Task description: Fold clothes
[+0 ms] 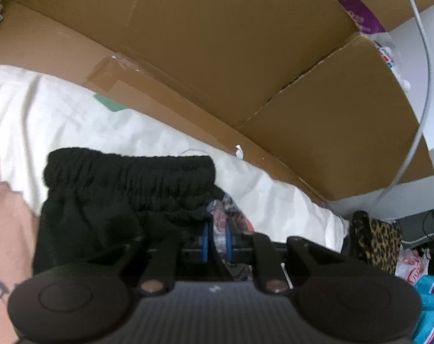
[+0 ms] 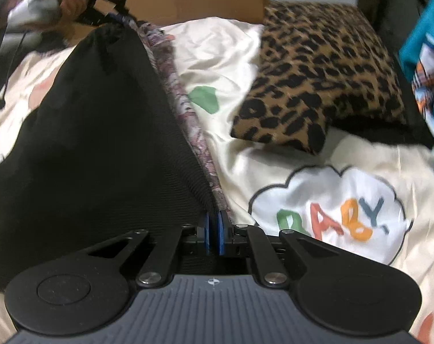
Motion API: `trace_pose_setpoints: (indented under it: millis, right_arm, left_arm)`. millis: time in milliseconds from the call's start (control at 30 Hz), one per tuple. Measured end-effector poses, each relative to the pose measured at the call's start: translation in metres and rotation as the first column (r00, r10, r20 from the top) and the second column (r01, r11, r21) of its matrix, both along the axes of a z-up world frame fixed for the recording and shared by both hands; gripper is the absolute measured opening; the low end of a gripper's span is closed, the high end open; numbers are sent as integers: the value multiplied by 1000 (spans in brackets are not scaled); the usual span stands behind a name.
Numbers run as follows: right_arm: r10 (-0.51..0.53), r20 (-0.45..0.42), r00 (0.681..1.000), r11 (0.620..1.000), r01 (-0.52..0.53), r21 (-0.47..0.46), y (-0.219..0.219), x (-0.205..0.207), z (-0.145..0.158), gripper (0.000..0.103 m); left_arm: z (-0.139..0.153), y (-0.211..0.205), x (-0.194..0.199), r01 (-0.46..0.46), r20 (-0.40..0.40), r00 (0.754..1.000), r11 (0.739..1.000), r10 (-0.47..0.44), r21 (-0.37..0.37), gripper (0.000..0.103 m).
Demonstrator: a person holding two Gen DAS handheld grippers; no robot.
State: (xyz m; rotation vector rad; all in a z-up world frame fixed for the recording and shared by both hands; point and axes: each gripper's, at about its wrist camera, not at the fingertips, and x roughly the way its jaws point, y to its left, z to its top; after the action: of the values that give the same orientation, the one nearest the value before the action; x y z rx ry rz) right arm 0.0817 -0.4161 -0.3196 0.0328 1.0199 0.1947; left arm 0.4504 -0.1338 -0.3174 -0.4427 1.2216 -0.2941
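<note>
A black garment [image 1: 116, 200] with a gathered elastic waistband and a patterned purplish inner layer [image 1: 221, 220] hangs over the bed. My left gripper [image 1: 217, 240] is shut on the patterned edge beside the waistband. In the right wrist view the same black garment [image 2: 88, 129] stretches as a taut sheet from my right gripper [image 2: 214, 235], shut on its near corner, up to the left gripper [image 2: 113, 8] at the top left, which a hand [image 2: 70, 0] holds. The patterned layer [image 2: 185, 109] runs along the garment's right edge.
A cream bedsheet [image 2: 237, 57] with a "BABY" cloud print [image 2: 331, 220] lies below. A leopard-print pillow [image 2: 317, 77] sits at the right, teal cloth [image 2: 428, 57] beyond it. A large cardboard box [image 1: 217, 43] stands along the bed's far side, with a white cable [image 1: 426, 71] hanging by it.
</note>
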Motion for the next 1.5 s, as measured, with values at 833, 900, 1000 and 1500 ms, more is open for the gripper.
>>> trace_pose_setpoints:
  millis: [833, 900, 1000, 1500]
  right_arm:
    - [-94, -74, 993, 989, 102, 110, -17, 10, -4, 6]
    - [-104, -59, 993, 987, 110, 121, -19, 7, 1, 8]
    - [-118, -40, 992, 985, 122, 119, -19, 5, 7, 8]
    - [-163, 17, 987, 980, 160, 116, -9, 4, 25, 8]
  left_arm:
    - [0, -33, 3, 68, 31, 997, 998, -69, 15, 57]
    - [11, -30, -7, 92, 59, 994, 995, -94, 46, 59]
    - [17, -26, -22, 148, 81, 984, 985, -156, 94, 58]
    - [-18, -56, -80, 394, 48, 907, 883, -418, 255, 47]
